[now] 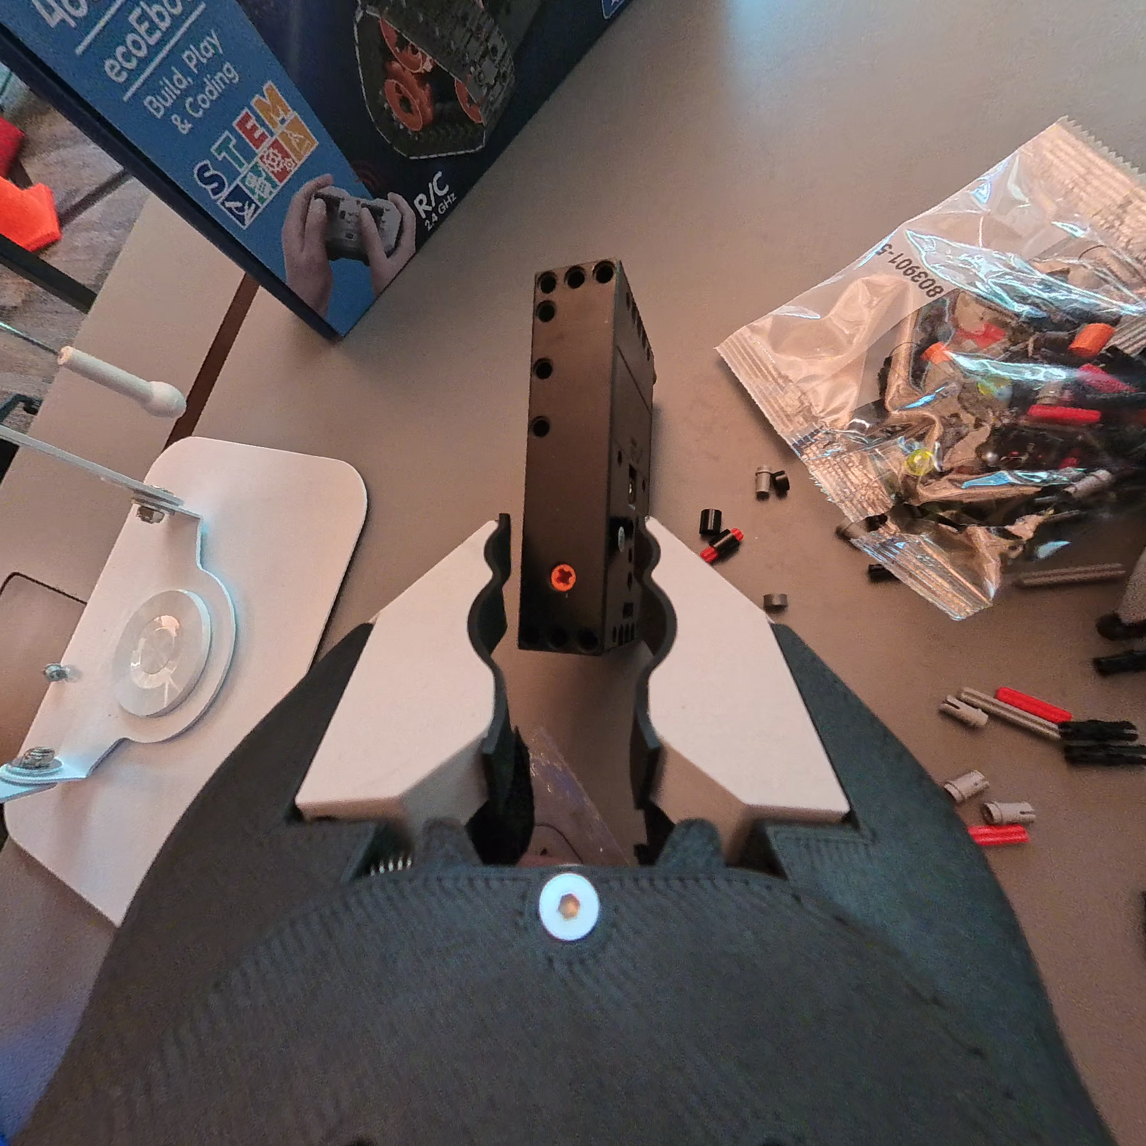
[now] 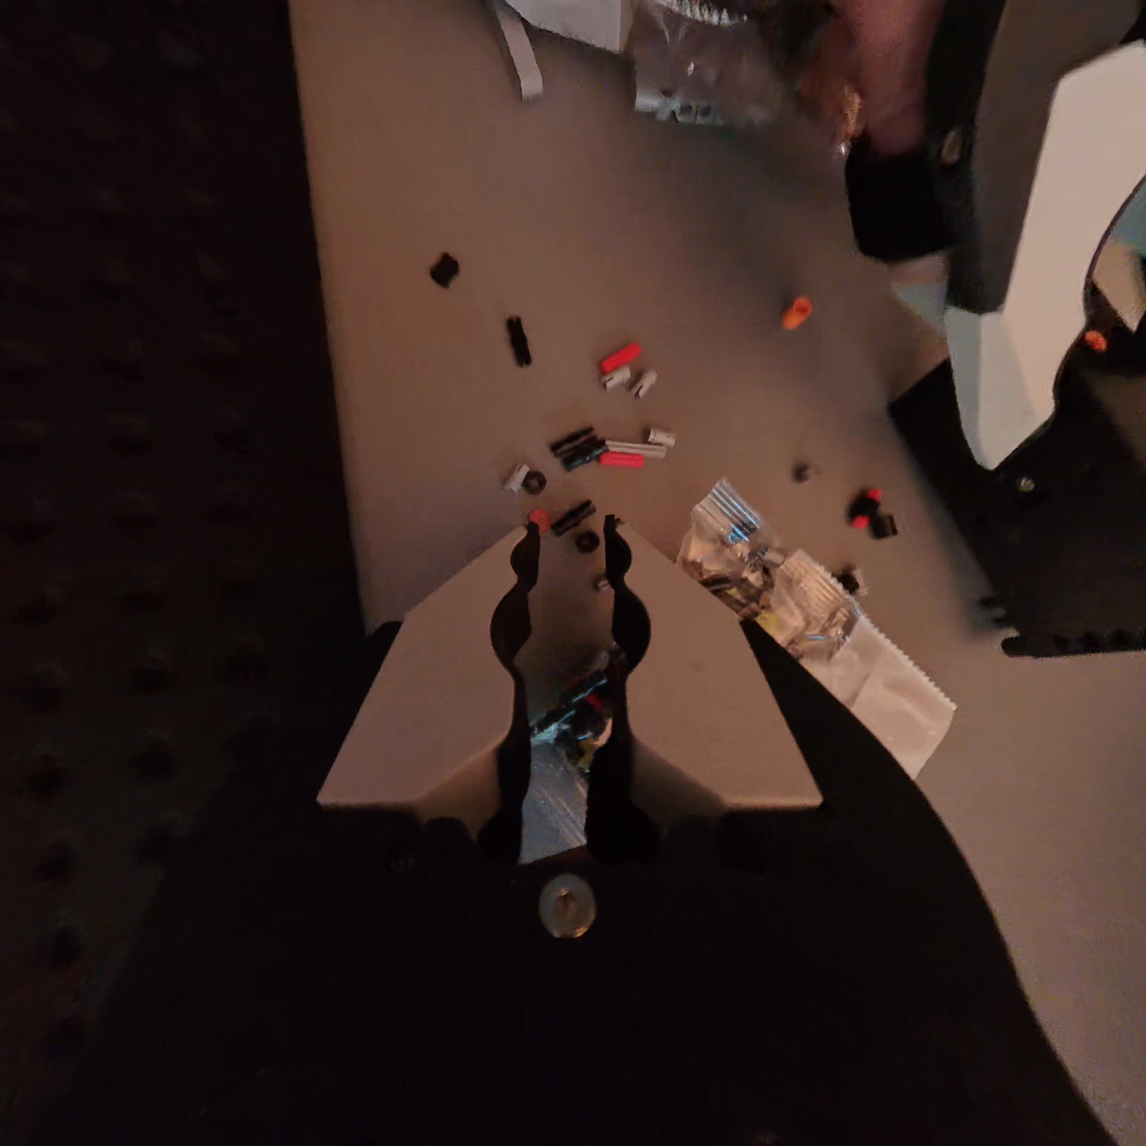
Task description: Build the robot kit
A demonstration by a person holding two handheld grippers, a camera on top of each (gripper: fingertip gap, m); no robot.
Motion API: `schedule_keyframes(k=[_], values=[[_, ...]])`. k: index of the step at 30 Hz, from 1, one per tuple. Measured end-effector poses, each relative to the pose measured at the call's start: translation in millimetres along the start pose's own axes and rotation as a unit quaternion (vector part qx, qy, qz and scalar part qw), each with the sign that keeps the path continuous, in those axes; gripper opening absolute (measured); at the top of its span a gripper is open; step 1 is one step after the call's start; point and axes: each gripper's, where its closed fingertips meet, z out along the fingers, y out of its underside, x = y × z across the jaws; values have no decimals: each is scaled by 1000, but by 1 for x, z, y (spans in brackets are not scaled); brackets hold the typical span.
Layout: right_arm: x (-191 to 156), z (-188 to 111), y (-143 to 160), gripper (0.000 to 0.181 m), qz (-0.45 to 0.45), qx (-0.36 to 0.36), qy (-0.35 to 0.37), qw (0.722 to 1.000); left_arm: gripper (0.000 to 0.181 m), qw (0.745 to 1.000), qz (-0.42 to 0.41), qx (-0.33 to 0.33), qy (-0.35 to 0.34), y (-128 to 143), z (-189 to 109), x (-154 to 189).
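Observation:
My left gripper (image 1: 573, 539) is shut on a long black block (image 1: 577, 403) with round holes along its side. The block has an orange cross hub (image 1: 563, 577) near the held end and sticks out forward above the tan table (image 1: 434, 384). My right gripper (image 2: 572, 524) is slightly open and empty. It hovers low over loose small parts: a red pin (image 2: 539, 518) by its left tip, and a black pin (image 2: 573, 516) and a black ring (image 2: 586, 541) between the tips. The block's orange hub also shows at the right edge of the right wrist view (image 2: 1094, 340).
A blue toy-kit box (image 1: 248, 155) stands at the back left. A clear bag of parts (image 1: 967, 372) lies at the right, with loose red, grey and black pins (image 1: 1042, 719) beside it. A white plate with a metal disc (image 1: 260, 558) lies at the left. A dark studded surface (image 2: 155, 434) borders the table.

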Motion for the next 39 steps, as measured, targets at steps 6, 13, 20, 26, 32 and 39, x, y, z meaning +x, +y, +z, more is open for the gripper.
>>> schedule_keyframes(k=[6, 13, 20, 26, 32, 39], values=[[1, 8, 1, 14, 18, 0, 12, 1000, 38, 1000, 4, -1, 5, 0, 2, 3], [6, 11, 2, 1, 32, 4, 19, 999, 42, 1000, 2, 3, 4, -1, -1, 2], [8, 8, 3, 0, 45, 23, 5, 999, 45, 1000, 6, 13, 5, -3, -4, 3], [8, 10, 4, 4, 18, 16, -5, 1000, 46, 1000, 7, 9, 5, -2, -3, 3], [6, 12, 4, 2, 9, 9, -30, 999, 49, 1000, 8, 10, 5, -2, -4, 3], [18, -4, -7, 2, 68, 70, -40, 994, 56, 999, 22, 34, -13, -13, -22, -2]])
